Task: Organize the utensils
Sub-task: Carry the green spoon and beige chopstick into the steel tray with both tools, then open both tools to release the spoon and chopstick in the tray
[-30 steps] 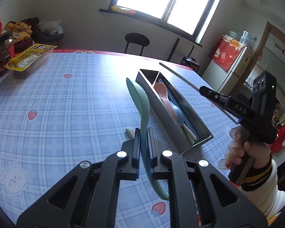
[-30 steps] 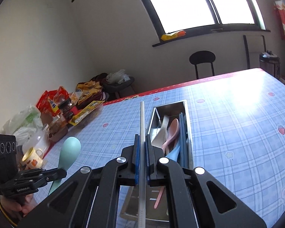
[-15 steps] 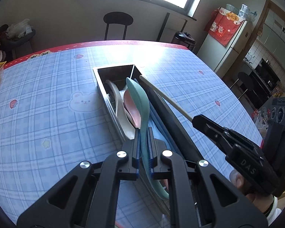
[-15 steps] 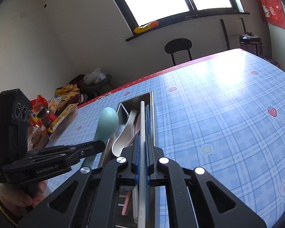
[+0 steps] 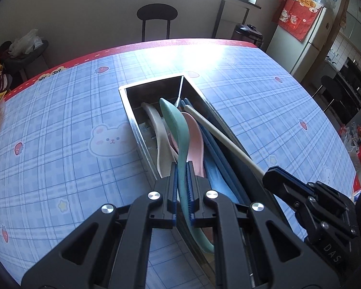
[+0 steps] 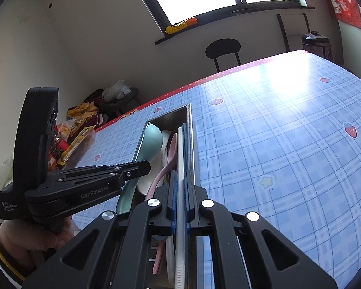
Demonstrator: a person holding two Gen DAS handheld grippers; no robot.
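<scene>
Moved from beside the tray (image 5: 142, 142) to above it in a second | left claw (image 5: 182, 187) clenched on green spoon (image 5: 178, 130) | right claw (image 6: 179, 195) clenched on white chopstick (image 6: 180, 159), low over tray | on tabletop (image 5: 60, 125) | release judged next

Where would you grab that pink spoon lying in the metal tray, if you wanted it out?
Probably by its thin handle, coming from above at the tray's near end. In the right wrist view the pink spoon lies lengthwise in the metal tray, its bowl hemmed in between the green spoon and the white chopstick.
</scene>
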